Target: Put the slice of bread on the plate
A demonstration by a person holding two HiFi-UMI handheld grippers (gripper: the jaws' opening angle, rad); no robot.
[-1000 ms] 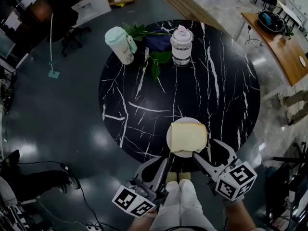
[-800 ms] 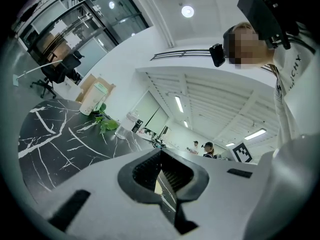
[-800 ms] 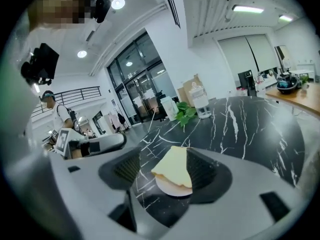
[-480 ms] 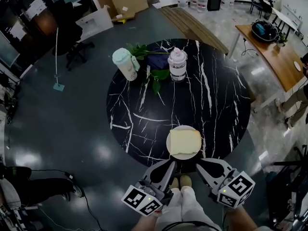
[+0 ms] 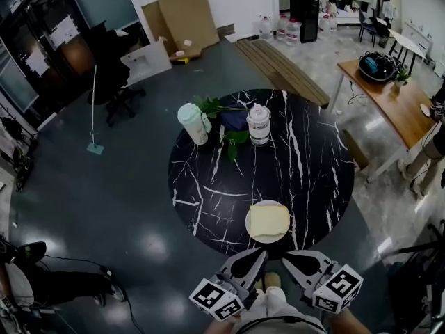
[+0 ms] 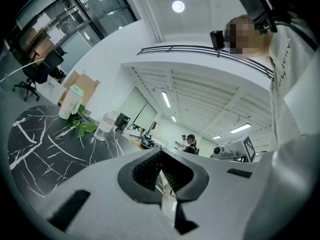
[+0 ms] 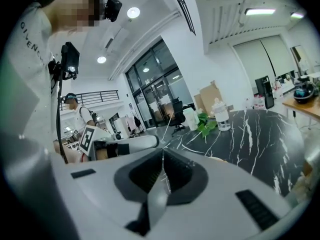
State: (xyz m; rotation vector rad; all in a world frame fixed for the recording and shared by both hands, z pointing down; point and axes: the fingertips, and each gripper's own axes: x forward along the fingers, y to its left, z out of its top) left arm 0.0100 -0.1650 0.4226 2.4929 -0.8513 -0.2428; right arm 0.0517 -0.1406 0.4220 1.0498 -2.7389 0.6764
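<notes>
A pale slice of bread (image 5: 269,220) lies flat on a small white plate (image 5: 249,229) at the near edge of the round black marble table (image 5: 229,186). Both grippers hang off the table's near edge, just short of the plate and touching neither it nor the bread. My left gripper (image 5: 260,254) is shut with nothing between its jaws, and its own view (image 6: 161,170) shows the tips meeting. To its right, my right gripper (image 5: 287,256) is also shut and holds nothing (image 7: 162,156).
At the table's far side stand a mint-green cup (image 5: 194,124), a clear lidded jar (image 5: 259,124) and leafy stems (image 5: 226,141). A wooden desk (image 5: 389,96) is at the right, an office chair (image 5: 115,75) at the far left. The person's shoes (image 5: 272,279) show below the grippers.
Both grippers drew back from the plate toward the person and rose, and the table looks smaller. The right gripper's jaws, spread by the plate before, have closed.
</notes>
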